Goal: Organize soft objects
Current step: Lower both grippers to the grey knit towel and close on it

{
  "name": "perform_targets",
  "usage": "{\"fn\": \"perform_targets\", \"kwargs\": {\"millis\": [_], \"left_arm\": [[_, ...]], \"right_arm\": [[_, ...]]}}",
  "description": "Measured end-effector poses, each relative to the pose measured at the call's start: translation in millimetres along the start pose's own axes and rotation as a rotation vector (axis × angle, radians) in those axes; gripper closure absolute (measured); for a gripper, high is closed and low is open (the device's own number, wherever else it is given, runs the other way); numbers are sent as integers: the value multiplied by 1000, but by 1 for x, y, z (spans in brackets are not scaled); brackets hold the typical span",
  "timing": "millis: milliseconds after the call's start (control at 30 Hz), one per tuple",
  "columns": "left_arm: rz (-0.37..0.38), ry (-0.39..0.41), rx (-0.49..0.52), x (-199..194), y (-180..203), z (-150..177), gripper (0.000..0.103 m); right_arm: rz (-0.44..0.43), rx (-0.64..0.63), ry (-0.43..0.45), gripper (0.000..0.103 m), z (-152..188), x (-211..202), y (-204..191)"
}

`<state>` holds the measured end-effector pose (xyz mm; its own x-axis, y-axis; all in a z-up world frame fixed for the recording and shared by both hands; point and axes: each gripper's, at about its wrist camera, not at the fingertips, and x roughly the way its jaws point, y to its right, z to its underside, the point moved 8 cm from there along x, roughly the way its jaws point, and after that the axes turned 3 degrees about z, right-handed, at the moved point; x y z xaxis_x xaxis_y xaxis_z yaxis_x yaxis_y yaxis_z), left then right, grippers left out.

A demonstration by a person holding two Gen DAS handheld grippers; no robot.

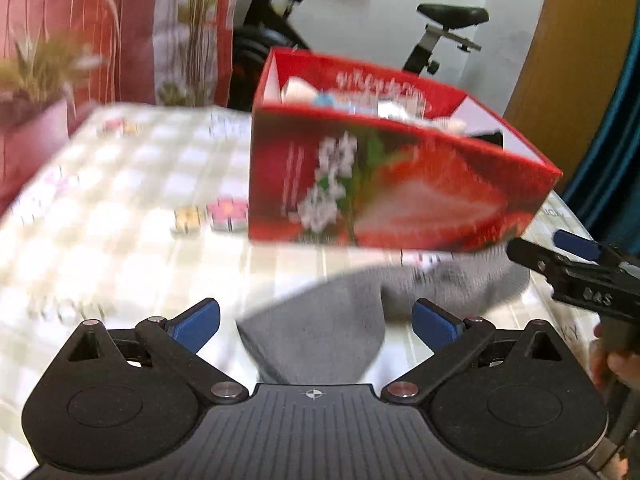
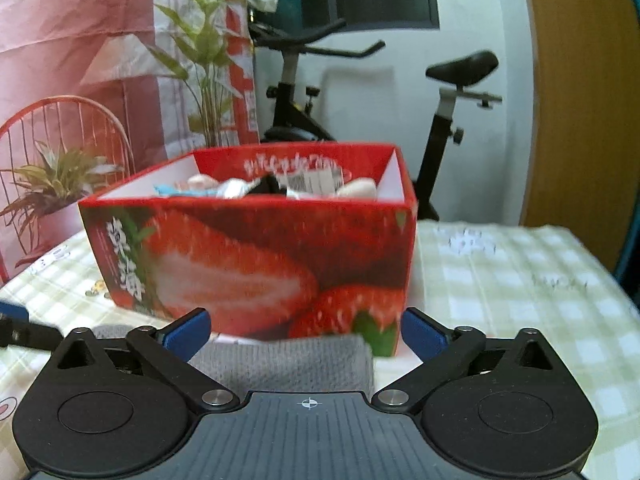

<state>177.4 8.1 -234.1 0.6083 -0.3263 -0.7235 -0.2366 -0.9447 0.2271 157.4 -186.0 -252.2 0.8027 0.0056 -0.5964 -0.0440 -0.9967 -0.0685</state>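
Behind the checked worktop (image 1: 120, 184) in the left wrist view stand an exercise bike (image 1: 440, 32) and a potted plant (image 1: 36, 68), and the red strawberry box (image 1: 380, 184) already holds several pale soft items, so the sorting looks well under way; the grey sock (image 1: 320, 336) lies on the cloth in front of the box, between the wide-apart jaws of the left gripper (image 1: 316, 320), not yet gripped. From the right wrist view, the box (image 2: 256, 264) shows white, blue and dark pieces heaped inside, while the sock (image 2: 288, 360) rests beneath the right gripper (image 2: 306, 330), whose jaws are likewise spread and empty, so this sock appears to be what is left.
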Motion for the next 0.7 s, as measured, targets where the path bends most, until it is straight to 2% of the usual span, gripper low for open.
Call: {"fn": "perform_targets", "kwargs": {"millis": [133,300,433,467,700], "left_arm": [[-32,-27,19,5,-6,10,5],[-52,-28,21,13,-11,11,18],[-41,-54,4,21,-16,19,41],[-35,-60,-1,24,-17,22,44],[-26,-41,0,26,-18,24,45]], "right_arm": [[-2,22,-31,13,9,8,0],[14,77,-49,19,15,17,5],[14,105,-65,22,23,23,6],[15,104,-69,23,25,24,6],[4,108,-98,28,33,29,8]]}}
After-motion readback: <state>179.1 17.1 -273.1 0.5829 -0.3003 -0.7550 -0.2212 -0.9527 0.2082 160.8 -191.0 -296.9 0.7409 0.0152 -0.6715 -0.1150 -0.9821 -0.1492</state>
